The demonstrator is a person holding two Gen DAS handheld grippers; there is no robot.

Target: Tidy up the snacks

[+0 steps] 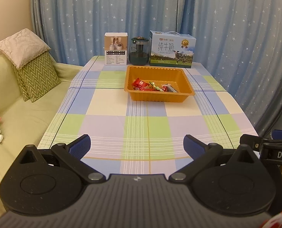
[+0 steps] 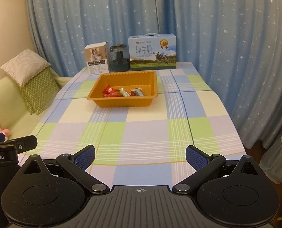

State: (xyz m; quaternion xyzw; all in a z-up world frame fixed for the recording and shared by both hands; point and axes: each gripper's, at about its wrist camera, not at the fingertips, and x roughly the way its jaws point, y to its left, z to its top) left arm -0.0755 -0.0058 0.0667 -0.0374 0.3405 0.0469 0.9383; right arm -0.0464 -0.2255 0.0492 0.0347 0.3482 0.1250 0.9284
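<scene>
Both released, nothing held: left hand-held gripper (image 1: 137, 145) and right hand-held gripper (image 2: 140, 156) at bottom of frame, over near edge of checked table (image 1: 106, 106). Orange tray (image 1: 186, 90) well apart, straight ahead, centre-right in left view, centre-left in right view. Wrapped snacks (image 1: 153, 86) piled along tray's near wall, row running left-right across frame. No loose snacks visible on table. Tray roughly between both hand-held grippers; neither clearly nearer. Probably done or near done. Milk carton (image 1: 171, 48), dark jar (image 1: 138, 51), white box (image 1: 115, 49) behind tray.
</scene>
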